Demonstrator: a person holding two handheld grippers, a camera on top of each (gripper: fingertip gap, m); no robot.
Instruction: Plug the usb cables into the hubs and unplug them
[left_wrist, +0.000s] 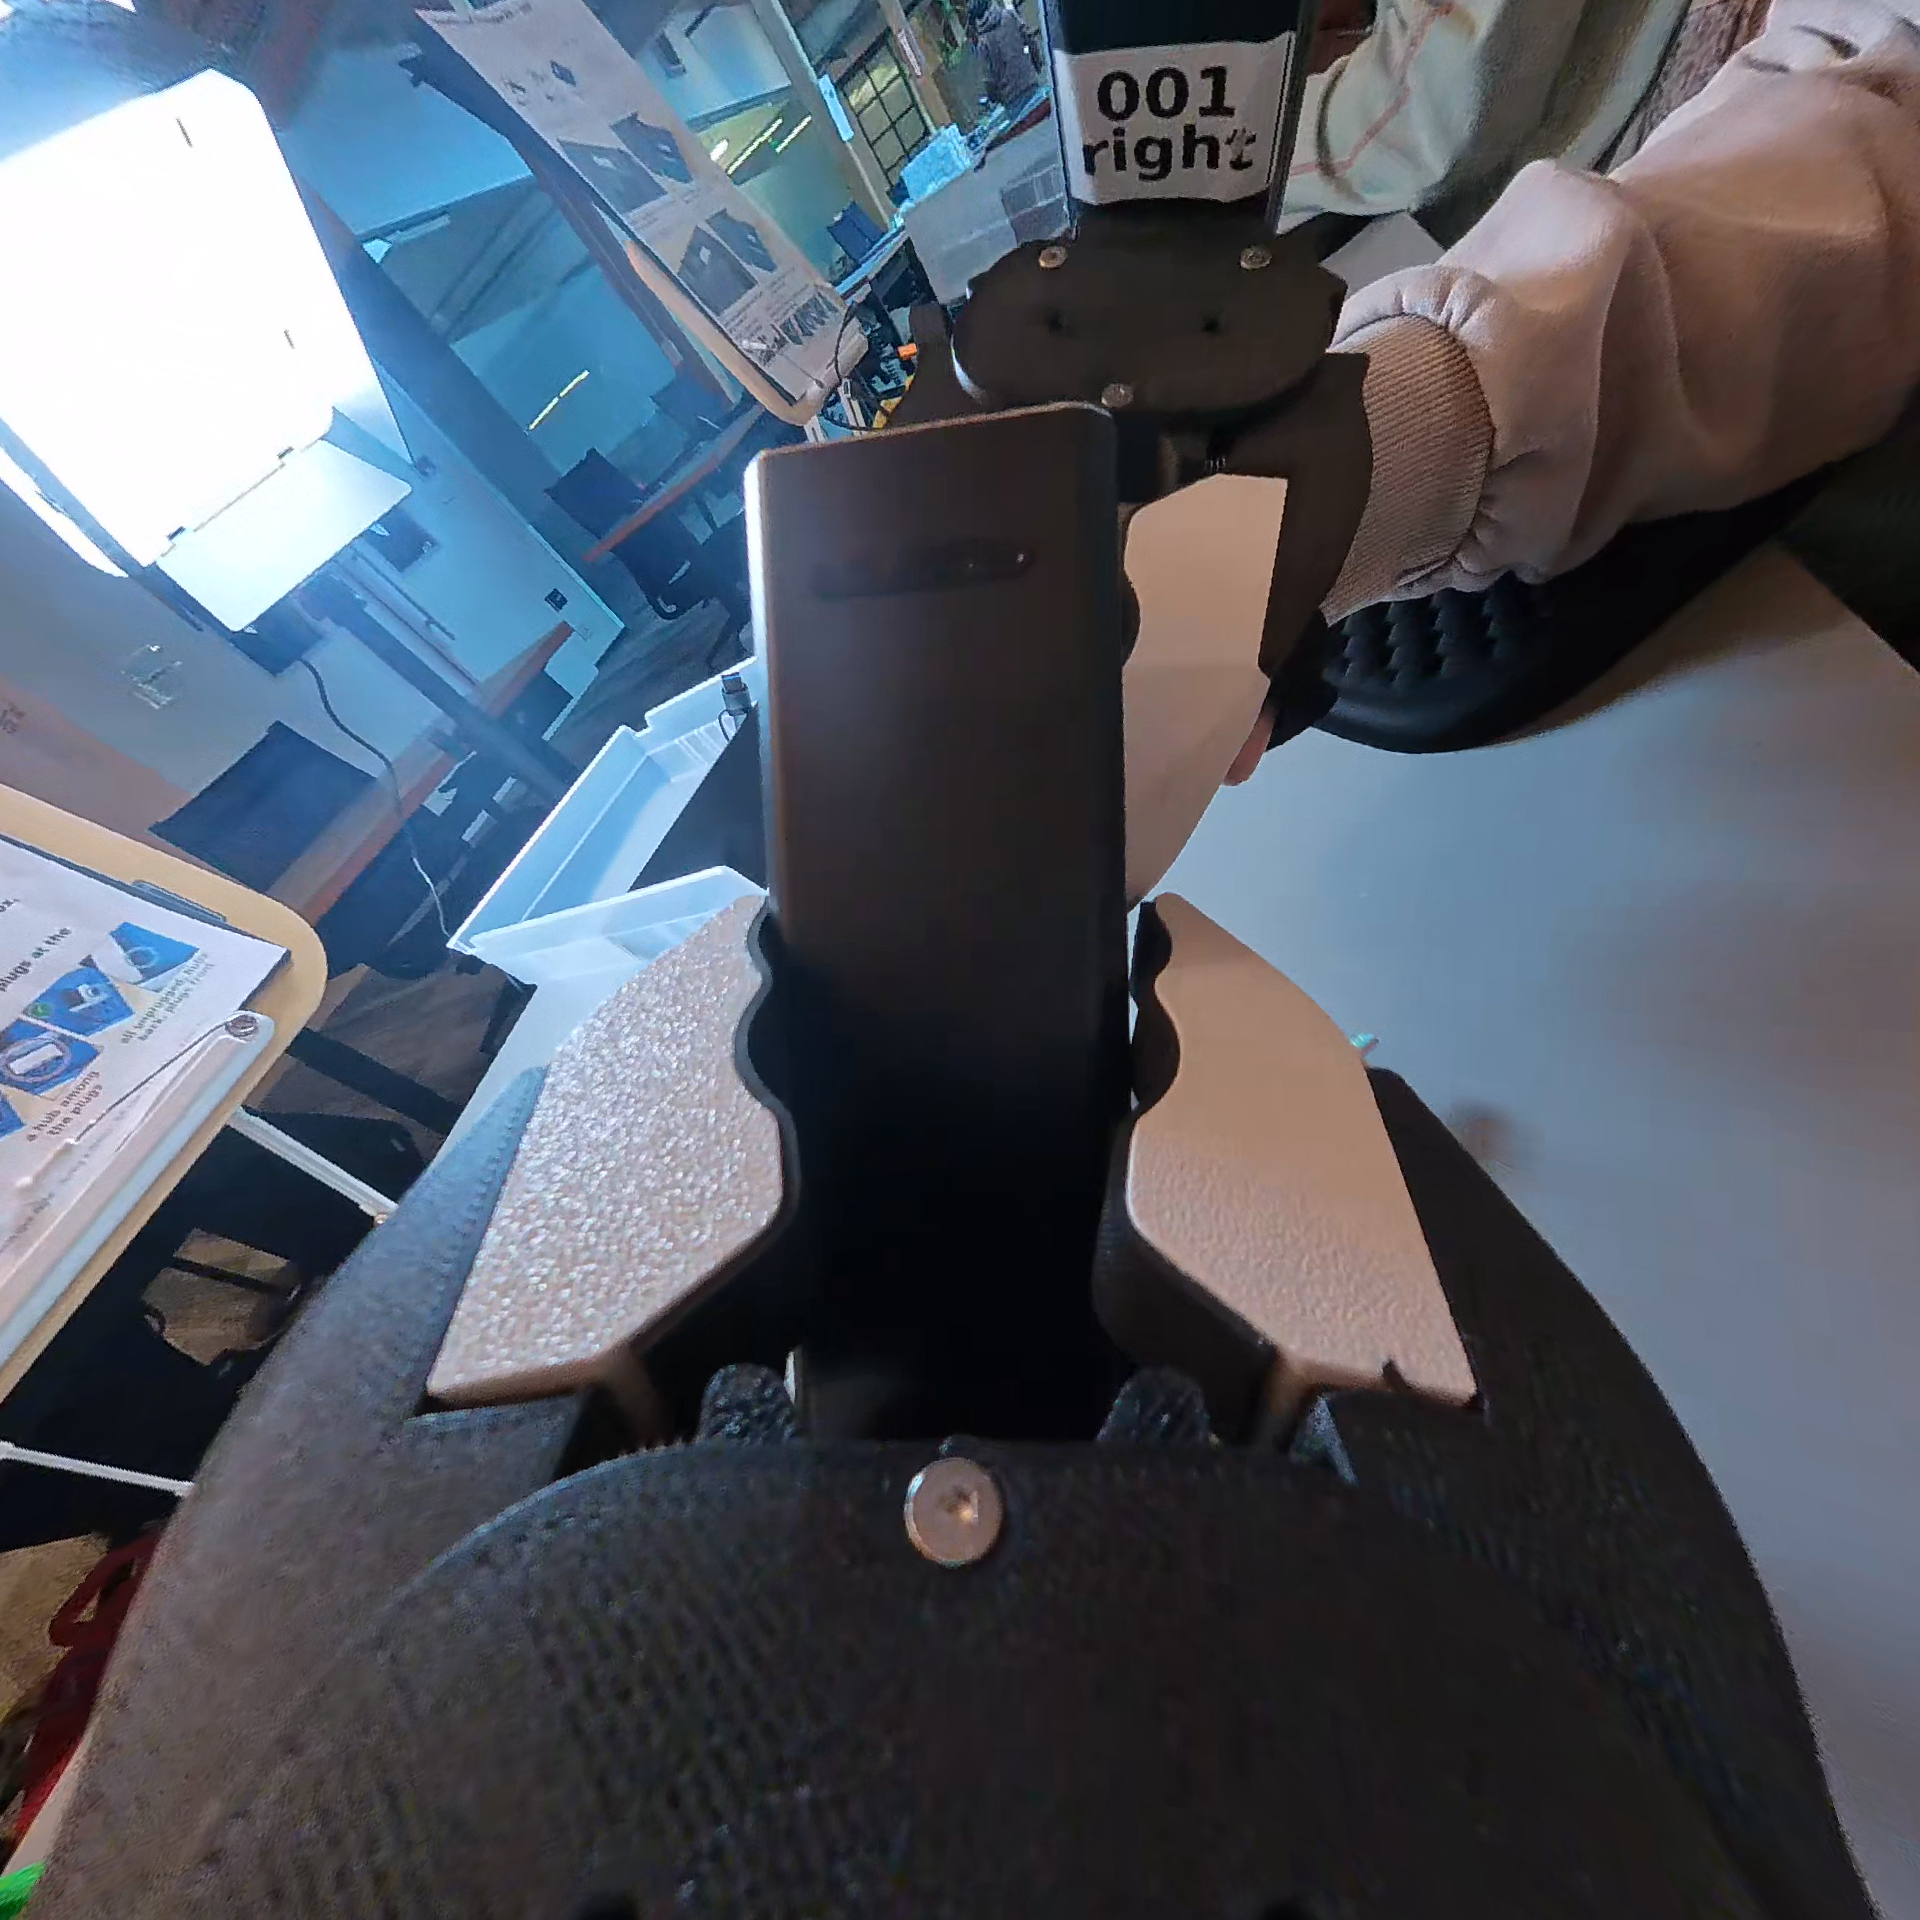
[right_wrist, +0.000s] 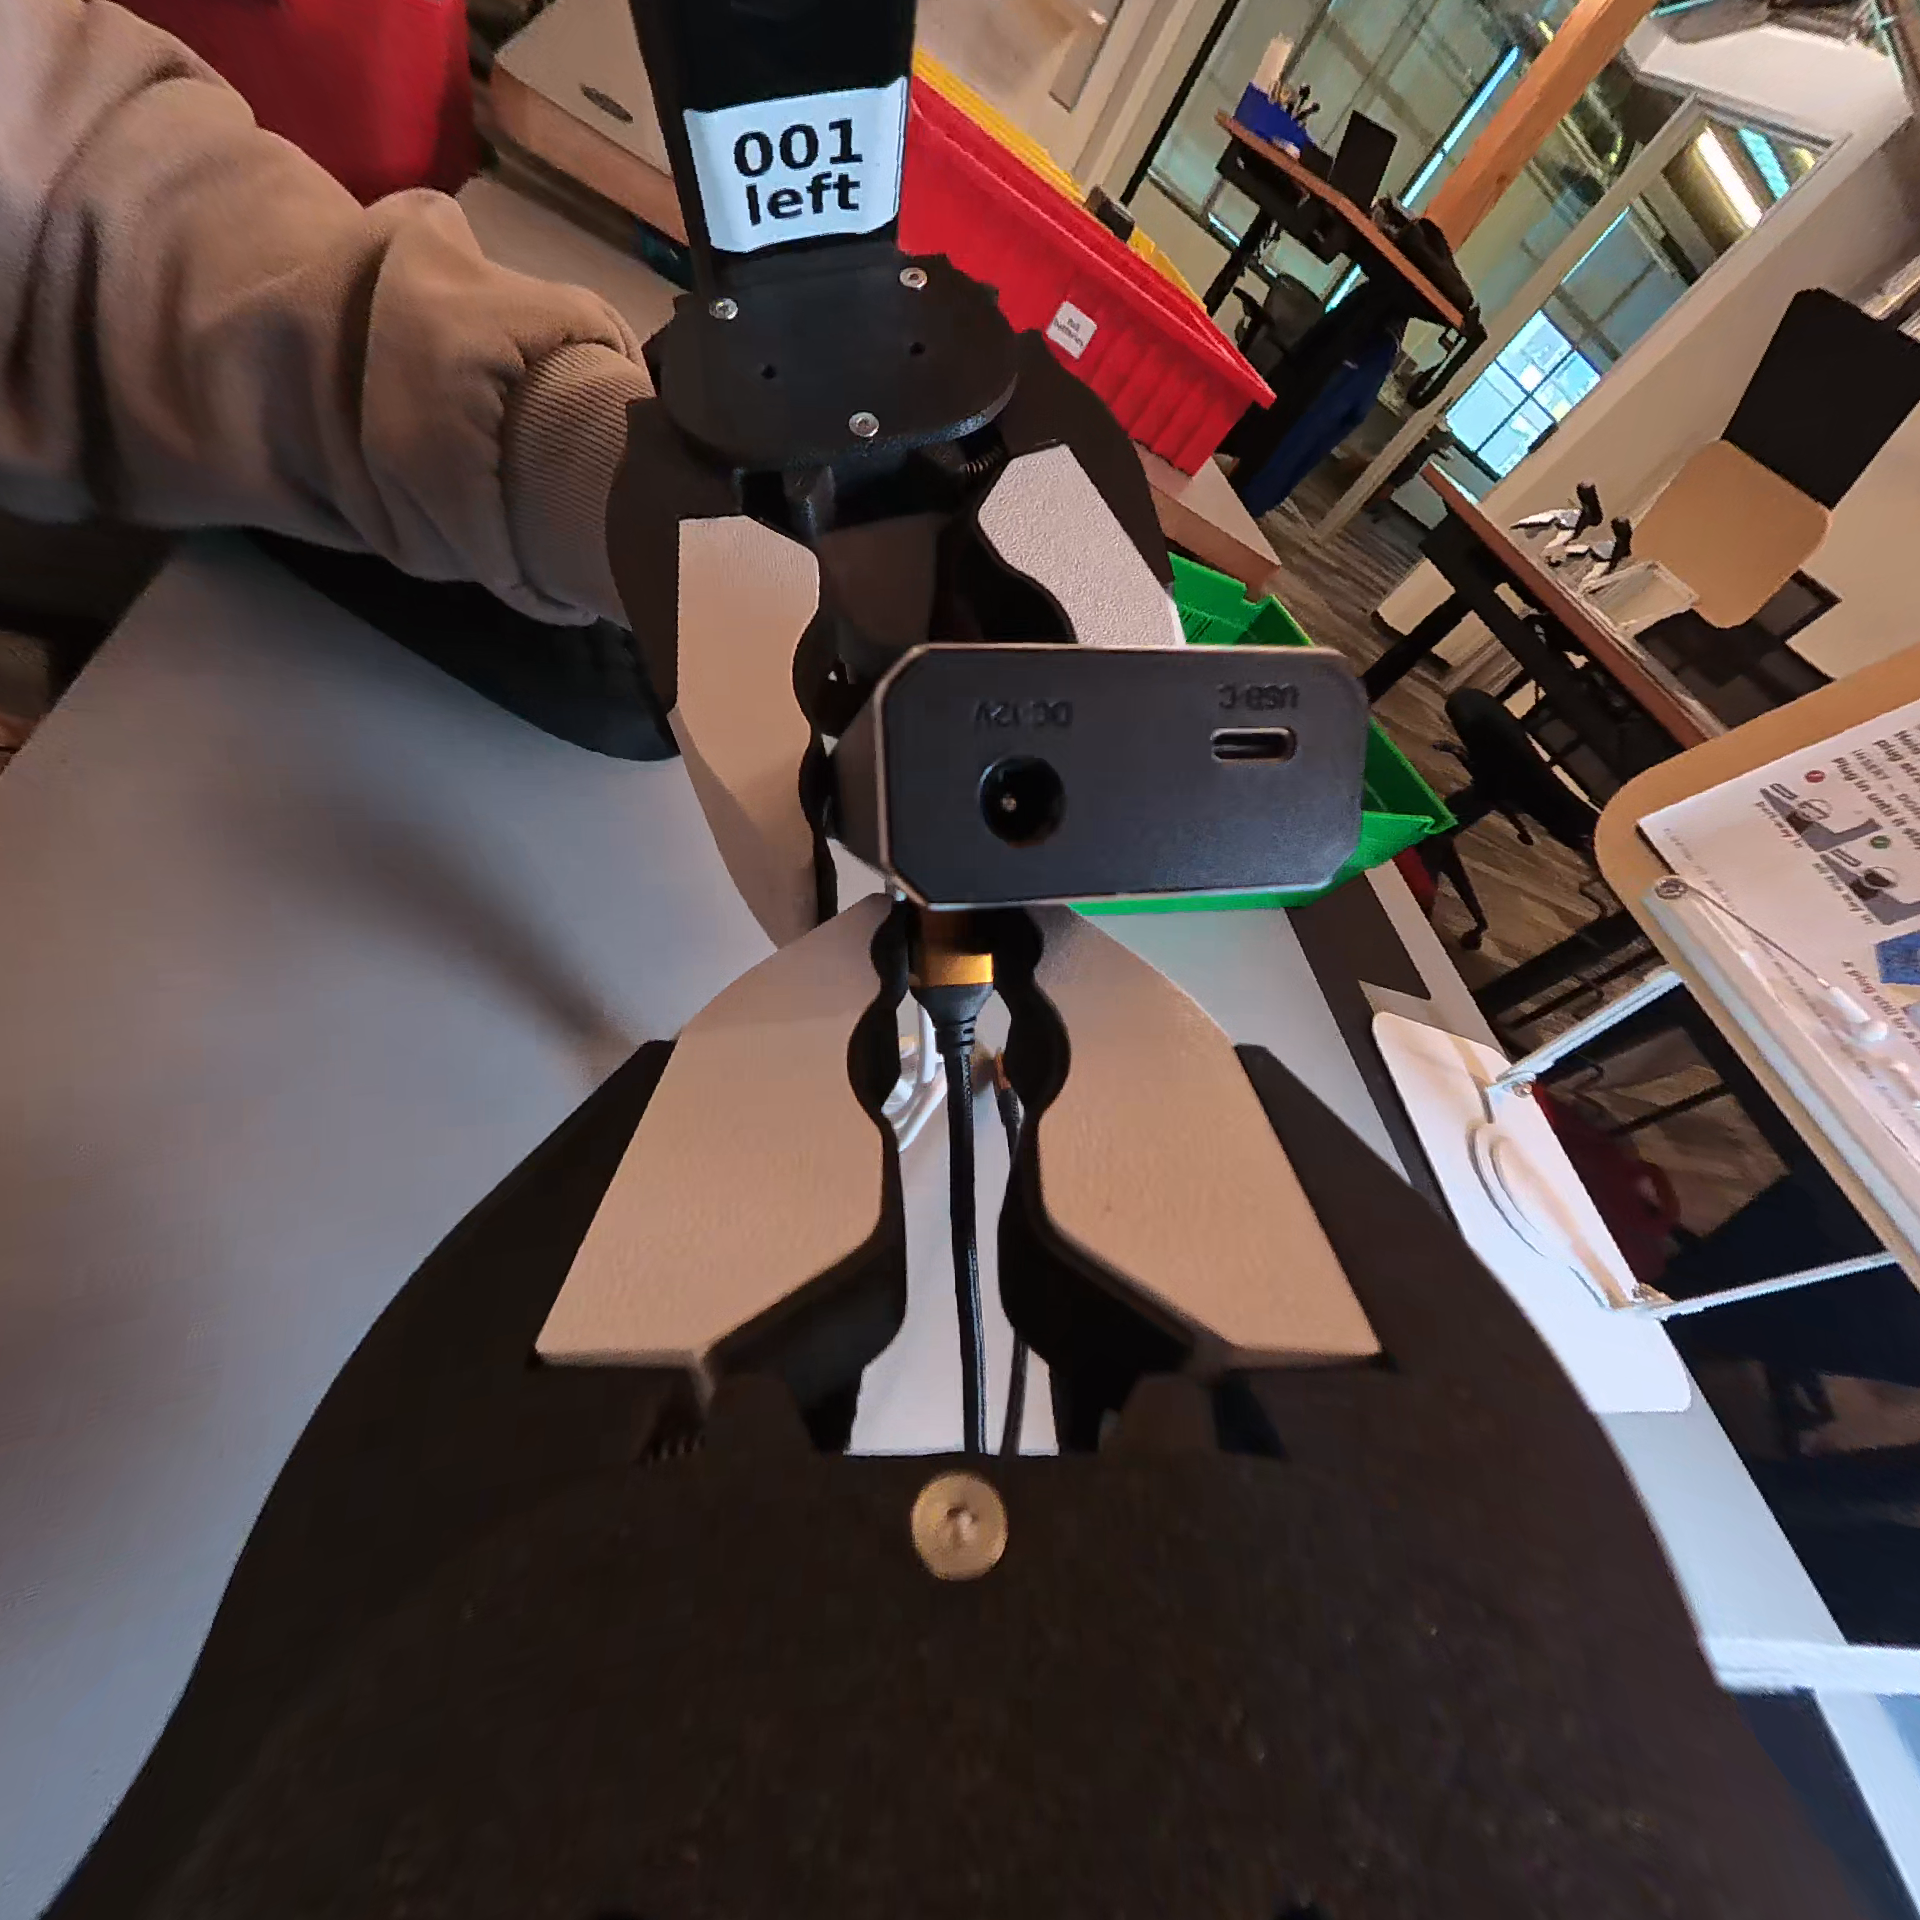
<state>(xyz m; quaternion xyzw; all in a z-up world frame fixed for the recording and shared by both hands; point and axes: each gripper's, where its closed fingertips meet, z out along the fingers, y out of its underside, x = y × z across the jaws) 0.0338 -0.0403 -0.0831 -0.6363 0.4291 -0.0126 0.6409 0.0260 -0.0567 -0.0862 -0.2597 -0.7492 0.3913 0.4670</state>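
Observation:
My left gripper (left_wrist: 945, 935) is shut on a dark grey USB hub (left_wrist: 935, 675), a long bar that sticks out forward between its pads. In the right wrist view the hub's end face (right_wrist: 1122, 779) shows a round socket and a small oval port. My right gripper (right_wrist: 956, 945) is shut on a USB plug (right_wrist: 951, 966) with a gold collar and a black braided cable (right_wrist: 966, 1195). The plug meets the hub's lower side; how deep it sits is hidden. The left gripper (right_wrist: 914, 613) holds the hub from behind. One pad (left_wrist: 1174, 675) of the right gripper shows past the hub.
Both grippers are over a white table (right_wrist: 312, 935). A green bin (right_wrist: 1392, 821) and a red bin (right_wrist: 1060, 281) stand behind. A white tray (left_wrist: 582, 914) sits at the table's edge. An instruction sheet on a stand (right_wrist: 1818, 831) is at the right. A white cable (right_wrist: 914, 1091) lies below. My left and right fingertips are right by each other.

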